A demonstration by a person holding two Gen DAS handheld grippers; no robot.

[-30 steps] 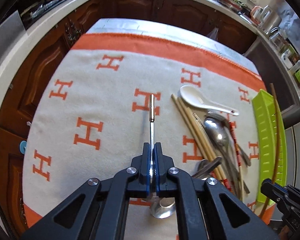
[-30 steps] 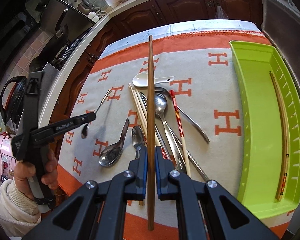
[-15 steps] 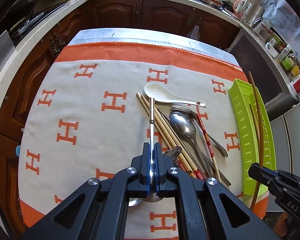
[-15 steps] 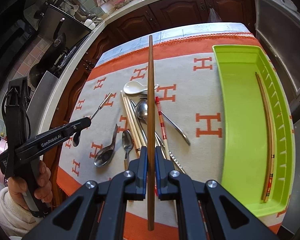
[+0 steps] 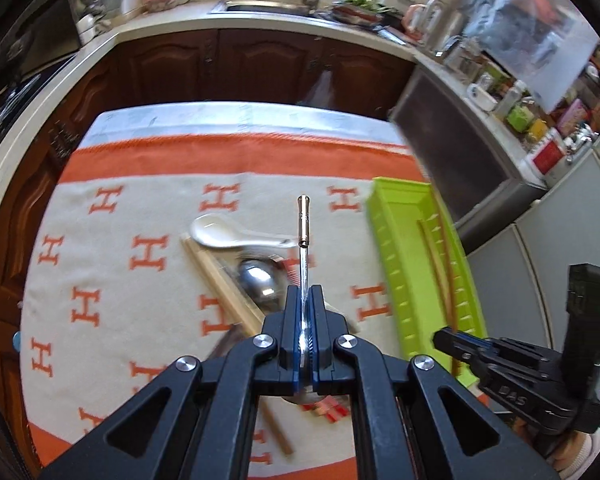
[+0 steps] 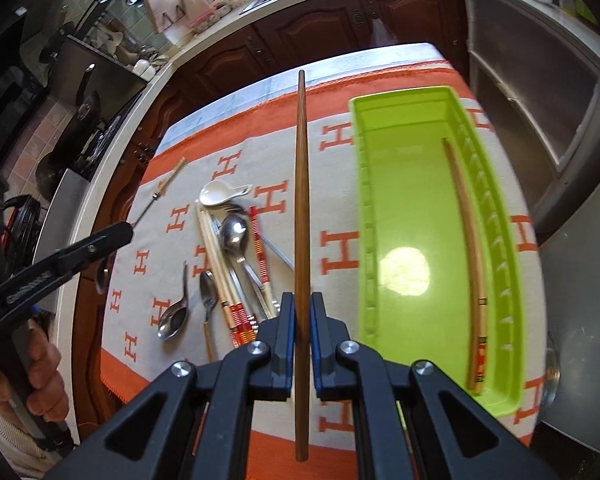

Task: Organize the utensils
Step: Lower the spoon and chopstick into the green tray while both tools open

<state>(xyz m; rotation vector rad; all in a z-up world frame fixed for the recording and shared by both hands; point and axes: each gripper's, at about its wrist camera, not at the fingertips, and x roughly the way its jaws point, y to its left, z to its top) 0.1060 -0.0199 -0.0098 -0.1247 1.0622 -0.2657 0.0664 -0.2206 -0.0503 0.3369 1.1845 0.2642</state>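
The task is at an early stage, judged from the layout: the lime-green rectangular plastic tray at the right edge of the worktop holds a single wooden chopstick with red markings along its right wall. A pile of loose utensils lies on the cream-and-orange patterned cloth near the worktop centre: a white ceramic soup spoon, pale wooden chopsticks, metal spoons and a red-striped chopstick. The right claw is clamped on a dark brown wooden chopstick, held above the cloth just left of the tray and pointing toward the far edge. The left claw is clamped on a slim metal spoon with a copper-tipped handle, held above the pile, handle forward. Both items await placement in the tray.
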